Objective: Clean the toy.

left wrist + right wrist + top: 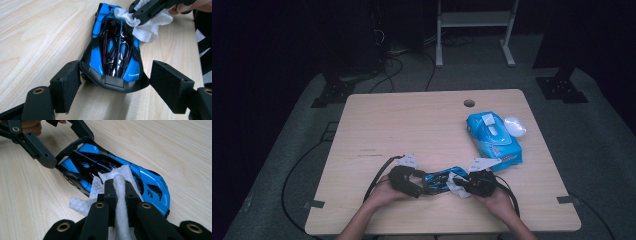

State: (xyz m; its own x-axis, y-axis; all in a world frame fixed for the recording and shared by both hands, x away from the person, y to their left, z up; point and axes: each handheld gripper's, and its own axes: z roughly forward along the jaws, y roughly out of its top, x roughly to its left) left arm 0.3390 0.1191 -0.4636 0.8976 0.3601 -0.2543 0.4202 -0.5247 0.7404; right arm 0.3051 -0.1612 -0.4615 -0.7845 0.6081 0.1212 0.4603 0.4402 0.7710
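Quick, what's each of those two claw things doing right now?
Left gripper: jaws closed around one end of the blue toy car, bracing it on the table.
Right gripper: shut on a white wipe, pressed against the car.

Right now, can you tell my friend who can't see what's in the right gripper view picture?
The right gripper pinches a white wet wipe and presses it on a shiny blue and black toy car that lies on a light wooden table. At the car's far end, the left gripper has its black jaws on either side of the car.
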